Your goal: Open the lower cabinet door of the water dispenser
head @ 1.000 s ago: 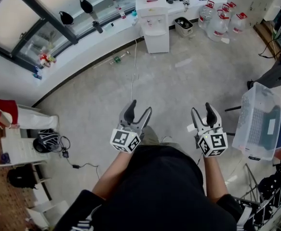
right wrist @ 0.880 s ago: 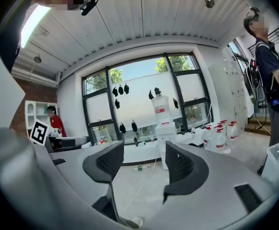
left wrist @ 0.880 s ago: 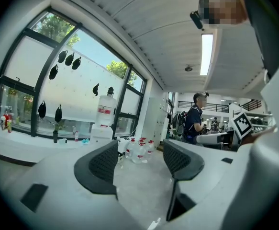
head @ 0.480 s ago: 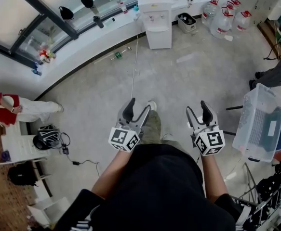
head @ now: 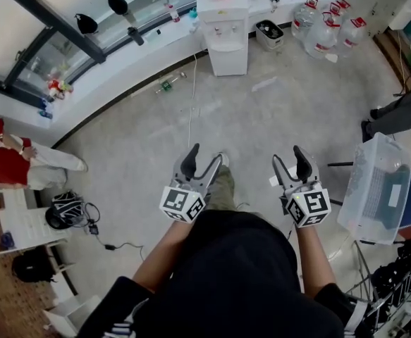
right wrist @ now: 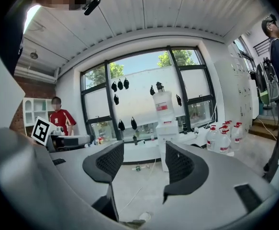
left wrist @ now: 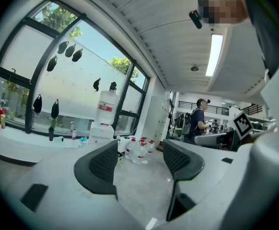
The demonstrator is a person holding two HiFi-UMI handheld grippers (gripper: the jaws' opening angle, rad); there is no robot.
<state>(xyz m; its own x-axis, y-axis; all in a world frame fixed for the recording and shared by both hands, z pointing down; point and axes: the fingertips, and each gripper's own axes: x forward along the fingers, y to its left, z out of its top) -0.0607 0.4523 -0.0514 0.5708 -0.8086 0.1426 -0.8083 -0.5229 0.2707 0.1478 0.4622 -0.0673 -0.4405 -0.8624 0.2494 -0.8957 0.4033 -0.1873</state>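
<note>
Water dispenser (head: pixel 223 20) at 12 o'clock, well apart; lower cabinet door (head: pixel 230 60) looks shut. Left tongs (head: pixel 205 156), right tongs (head: pixel 290 158) spread, empty. Approach step; next, close in on door.

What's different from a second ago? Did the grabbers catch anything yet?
The person's foot has stepped forward between the left hand-held gripper and the right hand-held gripper, toward the water dispenser. Nothing was taken hold of or let go. Both grippers stay open and empty, and the lower door still looks shut, far ahead.
</note>
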